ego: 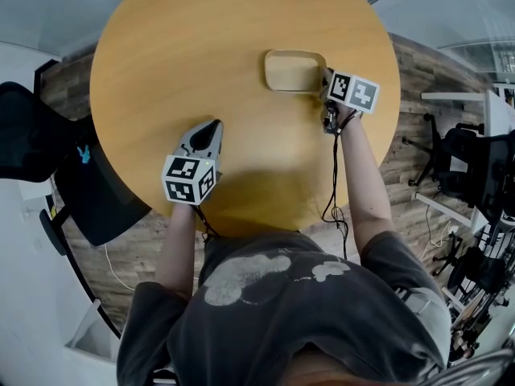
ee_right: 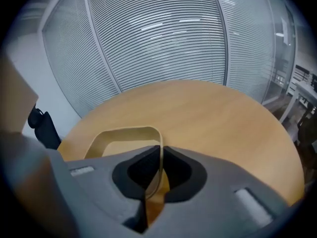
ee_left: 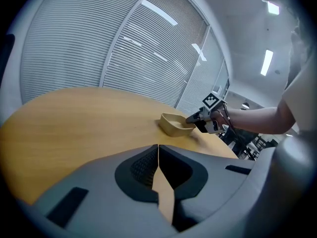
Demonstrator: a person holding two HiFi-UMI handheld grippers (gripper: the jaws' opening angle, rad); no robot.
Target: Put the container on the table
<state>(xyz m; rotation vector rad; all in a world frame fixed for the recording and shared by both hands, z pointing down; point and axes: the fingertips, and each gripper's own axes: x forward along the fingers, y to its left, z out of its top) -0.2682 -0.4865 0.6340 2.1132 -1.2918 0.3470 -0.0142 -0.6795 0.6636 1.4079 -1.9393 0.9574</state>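
The right gripper (ee_right: 160,151) clenched on the container's (ego: 294,71) rim.
Its jaws pinched one wall; the container seemingly rested near the table's (ego: 201,47) far right edge; the left gripper (ee_left: 158,151) hung closed, empty; best open wide, then withdraw without dragging.

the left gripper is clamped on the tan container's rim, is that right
Not quite: it is the right gripper that is clamped on the container's rim. The right gripper view shows the container's thin wall pinched between its jaws. The left gripper hangs apart from the container, shut on nothing.
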